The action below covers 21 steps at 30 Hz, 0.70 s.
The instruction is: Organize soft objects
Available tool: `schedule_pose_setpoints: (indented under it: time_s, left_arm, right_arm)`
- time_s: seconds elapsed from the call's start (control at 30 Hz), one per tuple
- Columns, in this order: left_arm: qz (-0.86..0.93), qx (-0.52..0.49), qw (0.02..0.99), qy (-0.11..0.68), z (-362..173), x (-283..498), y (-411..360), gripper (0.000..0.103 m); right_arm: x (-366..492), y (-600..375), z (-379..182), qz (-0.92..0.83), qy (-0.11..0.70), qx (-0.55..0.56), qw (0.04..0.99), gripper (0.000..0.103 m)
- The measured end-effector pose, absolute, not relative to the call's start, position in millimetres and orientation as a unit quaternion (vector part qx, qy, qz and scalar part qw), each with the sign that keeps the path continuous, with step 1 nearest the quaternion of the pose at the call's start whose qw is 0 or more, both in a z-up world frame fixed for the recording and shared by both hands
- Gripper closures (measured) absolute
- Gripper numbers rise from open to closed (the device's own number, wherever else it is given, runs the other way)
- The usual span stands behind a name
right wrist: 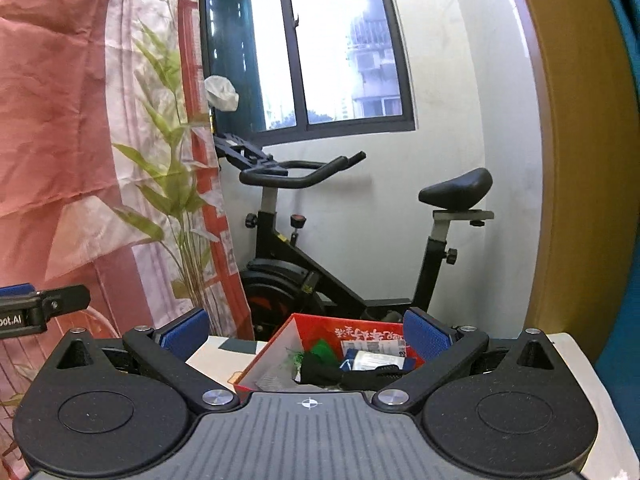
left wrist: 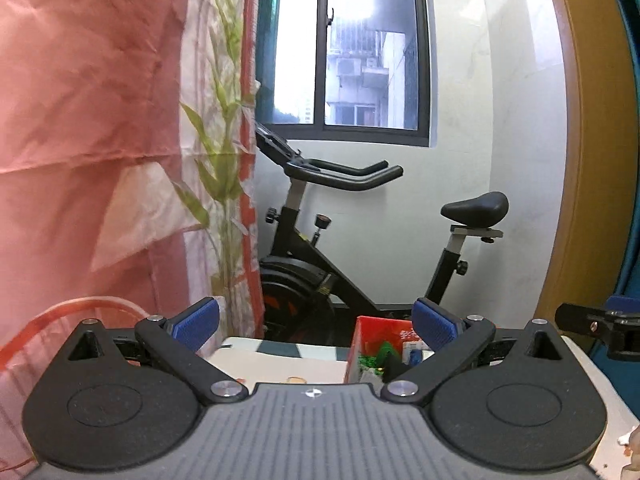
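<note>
In the left wrist view, the left gripper (left wrist: 316, 326) hung above the worktop (left wrist: 280, 364) with its jaws spread wide and nothing between them. A red box (left wrist: 372, 334) of small items sat on the worktop just ahead, an exercise bike (left wrist: 340, 248) behind it.

In the right wrist view, the right gripper (right wrist: 306, 330) also had its jaws apart and empty. The red box (right wrist: 304, 336) lay directly ahead, holding something green (right wrist: 322, 350), a black soft item (right wrist: 320, 372) and packets.
</note>
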<state>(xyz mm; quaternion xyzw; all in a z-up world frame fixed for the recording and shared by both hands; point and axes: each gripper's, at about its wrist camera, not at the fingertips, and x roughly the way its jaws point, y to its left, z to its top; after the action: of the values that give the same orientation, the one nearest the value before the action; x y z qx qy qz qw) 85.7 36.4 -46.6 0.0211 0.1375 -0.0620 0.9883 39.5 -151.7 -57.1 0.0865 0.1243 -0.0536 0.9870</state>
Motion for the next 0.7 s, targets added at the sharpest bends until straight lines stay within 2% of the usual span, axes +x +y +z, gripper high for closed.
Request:
schedule_pose_setpoints:
  time_s: [0.33,0.7]
  left_arm:
    - [-0.046,0.044,0.990,0.123,-50.8,30.2,45.9,0.000]
    - [-0.025,0.025,0.991,0.130,-53.7,18.0,62.2,0.000]
  right_arm:
    - [-7.2,-119.0,-65.7,-0.065,0.115,0.065,0.989,0.000]
    - [-27.7,-108.5,-62.4,-0.070,0.102,0.053,0.991,0.000]
